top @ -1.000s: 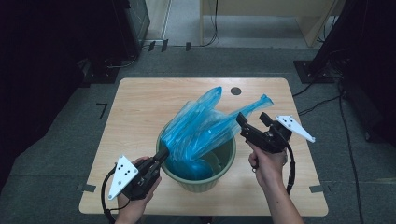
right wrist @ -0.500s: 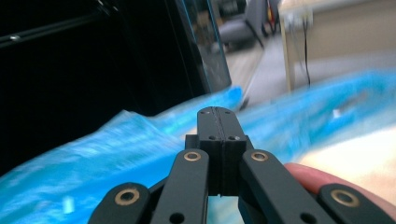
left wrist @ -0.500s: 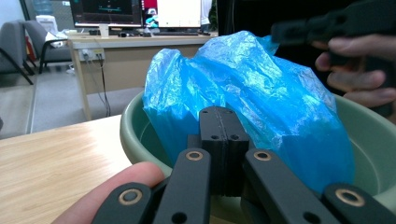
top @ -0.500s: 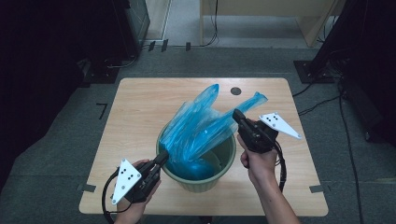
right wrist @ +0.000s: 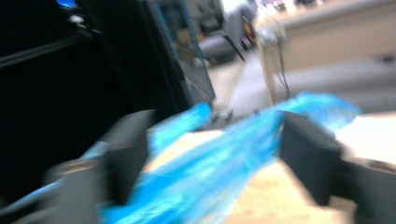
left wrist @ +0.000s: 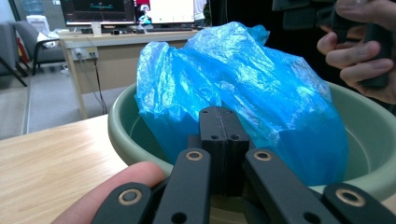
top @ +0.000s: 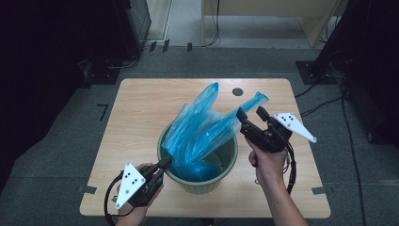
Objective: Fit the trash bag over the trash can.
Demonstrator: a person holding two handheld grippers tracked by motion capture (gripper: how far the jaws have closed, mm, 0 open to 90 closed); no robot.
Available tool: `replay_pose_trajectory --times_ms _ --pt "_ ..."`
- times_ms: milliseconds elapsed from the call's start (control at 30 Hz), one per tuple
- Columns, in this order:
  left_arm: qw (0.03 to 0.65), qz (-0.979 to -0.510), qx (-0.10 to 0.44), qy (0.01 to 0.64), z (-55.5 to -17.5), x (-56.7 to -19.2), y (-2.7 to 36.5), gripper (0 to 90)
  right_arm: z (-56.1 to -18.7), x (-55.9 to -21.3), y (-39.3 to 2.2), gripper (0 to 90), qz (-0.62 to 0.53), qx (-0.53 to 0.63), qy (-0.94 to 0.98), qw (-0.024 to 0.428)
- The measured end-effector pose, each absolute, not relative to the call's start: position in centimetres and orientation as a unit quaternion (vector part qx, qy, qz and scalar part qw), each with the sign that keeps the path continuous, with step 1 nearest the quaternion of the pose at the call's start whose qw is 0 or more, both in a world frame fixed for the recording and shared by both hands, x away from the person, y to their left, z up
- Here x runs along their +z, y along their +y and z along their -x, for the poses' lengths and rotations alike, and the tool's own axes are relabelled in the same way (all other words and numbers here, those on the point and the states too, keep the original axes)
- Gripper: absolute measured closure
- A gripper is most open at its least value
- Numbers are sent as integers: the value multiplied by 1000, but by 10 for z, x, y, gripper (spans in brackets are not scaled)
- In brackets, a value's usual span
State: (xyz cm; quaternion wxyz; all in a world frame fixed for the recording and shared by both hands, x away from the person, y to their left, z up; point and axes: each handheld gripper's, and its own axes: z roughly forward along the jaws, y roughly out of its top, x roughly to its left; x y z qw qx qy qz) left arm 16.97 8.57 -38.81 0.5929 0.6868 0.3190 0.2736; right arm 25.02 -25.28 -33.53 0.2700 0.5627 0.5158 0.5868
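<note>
Blue plastic bag point(top: 202, 132) sits in the green bin point(top: 226, 167) near the front middle of the surface point(top: 141, 108); its lower bulk fills the bin's bowl, its two handle ends rise out and slant up toward the far right, one tip near the small dark hole point(top: 237, 92) in the surface, the other beside my right hand-held gripper point(top: 251, 115); long axis runs from the bin's near-left rim up to the far right.

My left hand-held gripper point(top: 164, 162) is at the bin's near-left rim; jaws pressed together, and in the left gripper view point(left wrist: 224, 135) they meet flush right against the rim and the bag's lower fold; whether film is pinched between them I cannot tell. My right hand-held gripper stands with jaws apart and has just been opening; in the right gripper view point(right wrist: 210, 154) a stretched band of the bag point(right wrist: 219, 163) passes between the two jaws, blurred, pads off it.

Left gripper view gives the bag's crinkled bulk point(left wrist: 243, 93) above the bin wall point(left wrist: 126, 135), plus my right hand point(left wrist: 359, 51) beyond; high view gives the whole layout and the two tails.

Bin stands close to the near edge; bare surface lies left, right and behind it; dark floor all round.
</note>
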Motion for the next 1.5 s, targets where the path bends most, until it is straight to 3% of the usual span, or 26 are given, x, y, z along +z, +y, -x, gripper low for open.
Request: replay_pose_trajectory --times_ms 133,300,367,467,567,667,767,867,1067,1333,1400,1433,1500 --pt "592 -690 276 312 -169 -390 85 900 -266 -343 -254 52 -609 572 497 235" --pt "595 -692 275 304 -168 -391 87 900 -285 -350 -248 102 -613 563 525 176" --pt "596 -692 274 302 -168 -391 87 900 -287 -353 -242 312 -607 553 546 165" --pt "595 -692 275 302 -168 -391 87 900 -283 -354 -237 699 -589 557 559 174" --pt "596 -691 273 303 -168 -390 88 893 -275 -352 -235 895 -563 577 560 192" --pt "602 -686 268 309 -169 -389 89 793 -263 -344 -233 900 -527 594 560 235" --pt "620 -672 248 321 -171 -385 93 606 -248 -334 -231 900 -487 614 556 277" --pt "634 -657 240 328 -173 -377 96 484 -231 -322 -226 900 -440 628 555 323" --pt "655 -647 233 313 -175 -348 88 410 -203 -301 -213 900 -371 646 556 369" --pt "628 -686 212 301 -200 -315 61 305 -174 -283 -194 900 -304 678 556 373" --pt "616 -701 201 298 -204 -316 53 315 -169 -280 -190 900 -296 682 556 373" --pt "608 -706 207 298 -205 -317 51 369 -166 -279 -190 900 -293 683 556 372" --pt "607 -707 211 296 -205 -320 49 613 -163 -277 -189 900 -287 682 556 378"
